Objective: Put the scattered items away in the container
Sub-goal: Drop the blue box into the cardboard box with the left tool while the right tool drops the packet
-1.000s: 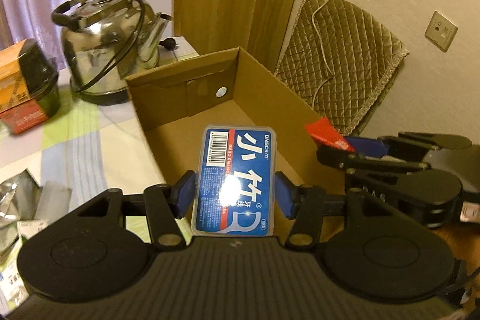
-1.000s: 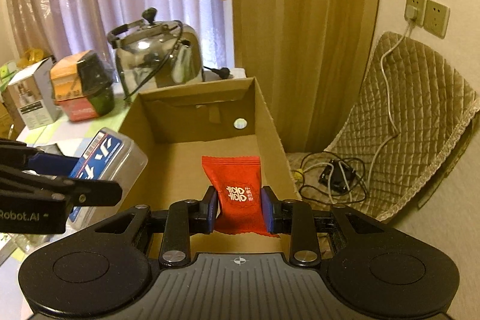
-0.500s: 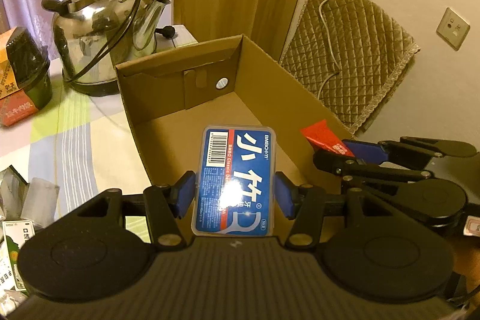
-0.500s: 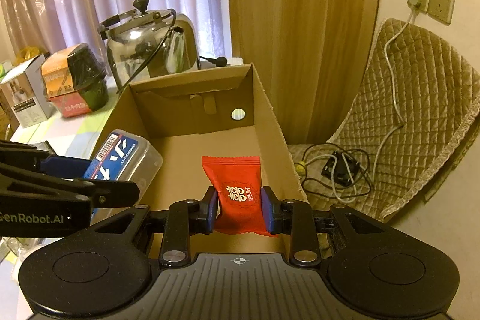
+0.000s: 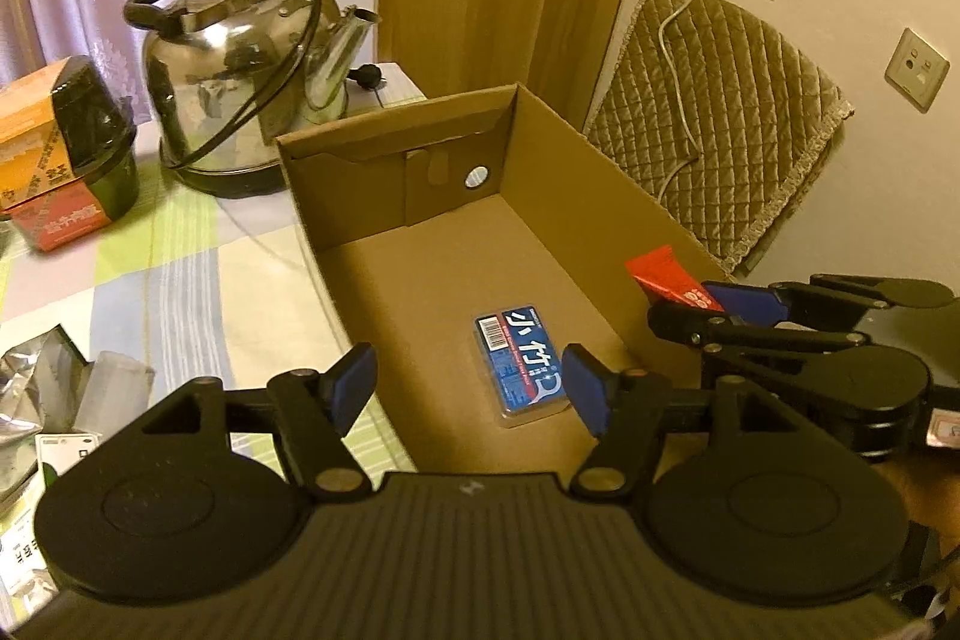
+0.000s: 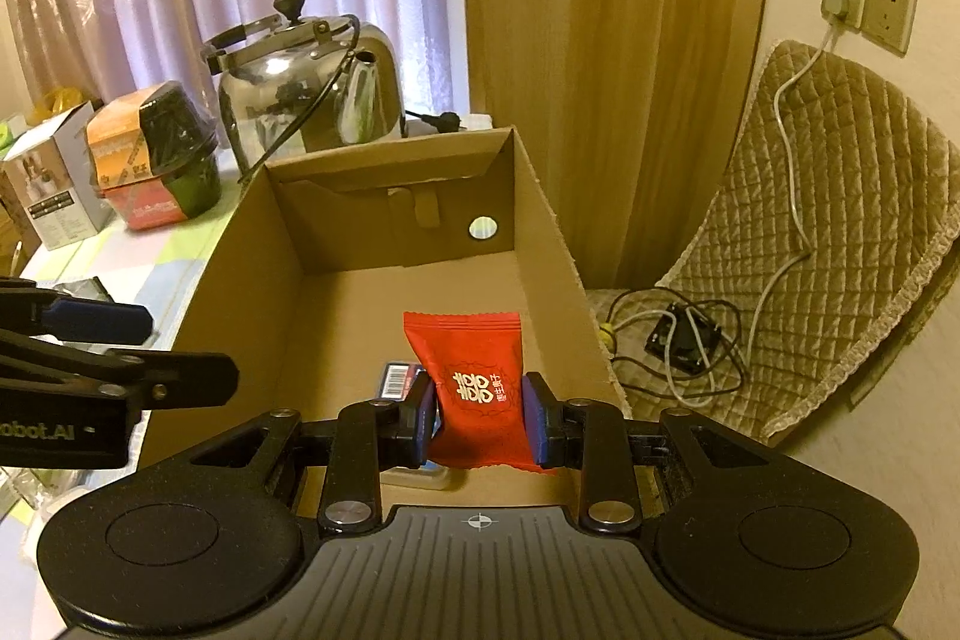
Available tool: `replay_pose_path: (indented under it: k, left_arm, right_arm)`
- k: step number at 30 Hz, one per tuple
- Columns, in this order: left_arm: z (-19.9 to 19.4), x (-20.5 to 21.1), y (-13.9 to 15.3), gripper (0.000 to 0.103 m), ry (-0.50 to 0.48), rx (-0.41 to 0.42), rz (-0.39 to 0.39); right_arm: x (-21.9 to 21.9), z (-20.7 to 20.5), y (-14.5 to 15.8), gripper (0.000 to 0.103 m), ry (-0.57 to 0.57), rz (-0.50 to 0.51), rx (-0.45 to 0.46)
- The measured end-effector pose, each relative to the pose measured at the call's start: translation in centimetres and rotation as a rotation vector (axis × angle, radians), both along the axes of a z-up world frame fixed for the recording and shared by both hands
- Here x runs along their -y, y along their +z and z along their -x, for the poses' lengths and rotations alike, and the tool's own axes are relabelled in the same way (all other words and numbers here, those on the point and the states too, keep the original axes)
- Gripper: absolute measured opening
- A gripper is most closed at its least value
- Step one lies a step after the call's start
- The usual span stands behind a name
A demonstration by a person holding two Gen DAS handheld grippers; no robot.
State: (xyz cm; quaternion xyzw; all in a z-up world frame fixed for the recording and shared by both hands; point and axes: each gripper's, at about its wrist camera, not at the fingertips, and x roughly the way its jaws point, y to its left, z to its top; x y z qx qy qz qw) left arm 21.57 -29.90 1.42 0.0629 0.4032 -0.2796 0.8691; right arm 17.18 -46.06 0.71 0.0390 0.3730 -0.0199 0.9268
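Observation:
An open cardboard box (image 5: pixel 576 172) (image 6: pixel 540 214) stands on the table. A clear flat case with a blue label (image 5: pixel 521 367) lies on the box floor near its front end. My left gripper (image 5: pixel 471 388) hovers open above it with nothing between the fingers. My right gripper (image 6: pixel 480 415) is shut on a red snack packet (image 6: pixel 474 376) over the front right part of the box. In the left wrist view the right gripper (image 5: pixel 714 301) and the packet (image 5: pixel 666 274) show at the right wall of the box. Only a barcode corner of the case (image 6: pixel 399 379) shows behind the packet.
A steel kettle (image 5: pixel 240 82) (image 6: pixel 306 88) stands behind the box, an orange and black package (image 5: pixel 60 142) (image 6: pixel 150 154) to its left. Foil and small packs (image 5: pixel 48 400) lie on the checked tablecloth (image 5: pixel 180 280) at left. A quilted chair (image 6: pixel 828 232) with cables is on the right.
The left gripper opened and the blue-label case dropped onto the box floor. Both grippers rose a little above the box. The right gripper still holds the red packet.

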Motion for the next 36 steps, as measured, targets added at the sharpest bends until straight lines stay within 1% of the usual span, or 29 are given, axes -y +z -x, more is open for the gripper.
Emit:
replay_pose_path:
  k: [13, 18, 23, 24, 25, 26, 36]
  left_arm:
    - [0.6, -2.0, 0.4, 0.063, 0.025, 0.000, 0.010]
    - [0.7, -2.8, 0.5, 0.063, 0.040, 0.001, 0.011]
    - [0.9, -3.9, 0.4, 0.063, 0.059, -0.002, 0.011]
    - [1.0, -4.2, 0.5, 0.063, 0.063, -0.003, 0.012]
    - [1.1, -4.5, 0.5, 0.063, 0.068, -0.003, 0.013]
    - [1.3, -4.9, 0.6, 0.063, 0.072, -0.002, 0.014]
    - [3.8, -9.2, 1.4, 0.063, 0.125, -0.004, 0.019]
  right_arm:
    - [-1.4, -0.8, 0.3, 0.033, 0.020, 0.013, 0.010]
    - [-1.9, -1.3, 0.4, 0.034, 0.055, 0.014, 0.014]
    - [-2.2, -1.2, 0.5, 0.035, 0.050, 0.013, 0.019]
    - [-2.2, -1.1, 0.6, 0.047, 0.048, 0.011, 0.022]
    - [-2.3, -0.9, 0.7, 0.068, 0.042, 0.009, 0.030]
    - [-2.3, -0.7, 0.9, 0.072, 0.040, 0.008, 0.039]
    - [-3.4, 1.8, 2.4, 0.072, 0.038, 0.000, 0.041]
